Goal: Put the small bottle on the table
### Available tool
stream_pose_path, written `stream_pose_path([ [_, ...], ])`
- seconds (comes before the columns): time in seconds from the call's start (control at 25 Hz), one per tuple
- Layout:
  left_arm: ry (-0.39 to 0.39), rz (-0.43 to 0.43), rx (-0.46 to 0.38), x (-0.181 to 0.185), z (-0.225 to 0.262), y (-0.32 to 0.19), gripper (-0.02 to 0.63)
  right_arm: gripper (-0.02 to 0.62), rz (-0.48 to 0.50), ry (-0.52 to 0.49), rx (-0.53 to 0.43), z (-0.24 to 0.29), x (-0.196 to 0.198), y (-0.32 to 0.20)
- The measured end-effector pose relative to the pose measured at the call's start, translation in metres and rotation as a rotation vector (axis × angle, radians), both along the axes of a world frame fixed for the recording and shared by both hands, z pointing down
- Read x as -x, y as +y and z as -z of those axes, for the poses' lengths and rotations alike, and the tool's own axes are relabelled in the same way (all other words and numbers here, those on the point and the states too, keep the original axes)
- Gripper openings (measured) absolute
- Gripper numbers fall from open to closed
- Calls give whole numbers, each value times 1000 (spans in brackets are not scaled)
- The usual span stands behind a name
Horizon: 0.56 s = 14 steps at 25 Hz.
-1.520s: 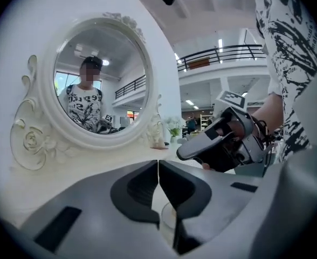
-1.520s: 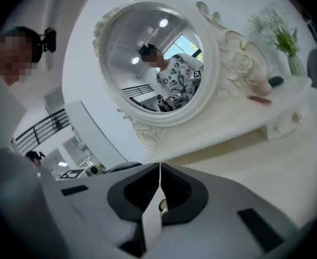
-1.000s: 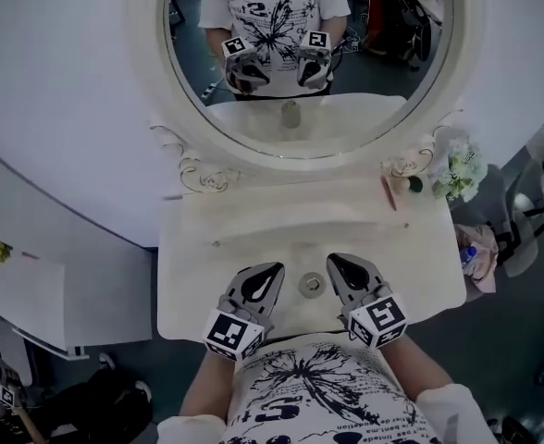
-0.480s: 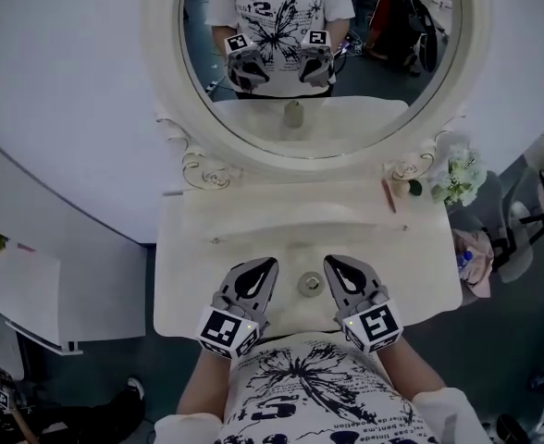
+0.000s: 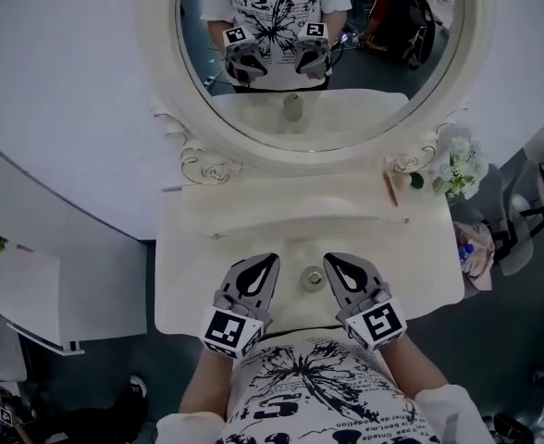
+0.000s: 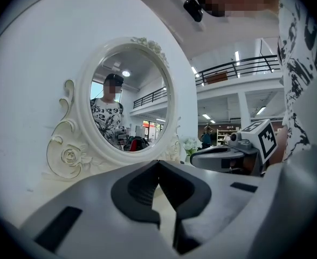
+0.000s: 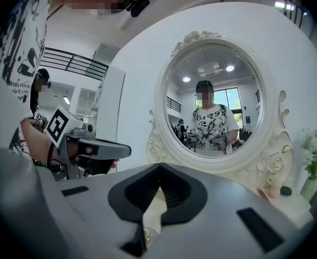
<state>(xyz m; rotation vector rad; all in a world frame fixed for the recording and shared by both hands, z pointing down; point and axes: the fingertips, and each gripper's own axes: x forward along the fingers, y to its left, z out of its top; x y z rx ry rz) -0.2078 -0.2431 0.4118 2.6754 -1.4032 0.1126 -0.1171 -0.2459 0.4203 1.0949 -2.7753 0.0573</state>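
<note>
Head view, lower centre: small bottle [image 5: 314, 279] is seen upright on the counter [image 5: 198, 276], between left gripper [image 5: 269, 261] and right gripper [image 5: 331, 260]; both jaws are closed, nothing gripped.

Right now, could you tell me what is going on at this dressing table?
A person stands at the white dressing table, holding the left gripper and the right gripper low over its front edge, both shut and empty. What looks like the small bottle stands on the table between them, untouched.
</note>
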Motion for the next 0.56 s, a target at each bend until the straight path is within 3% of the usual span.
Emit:
stream_pose_path([
  [0.56,-31,-3,-17,-10,7,-1,20,17,3,-12,7,-2,-4,2],
])
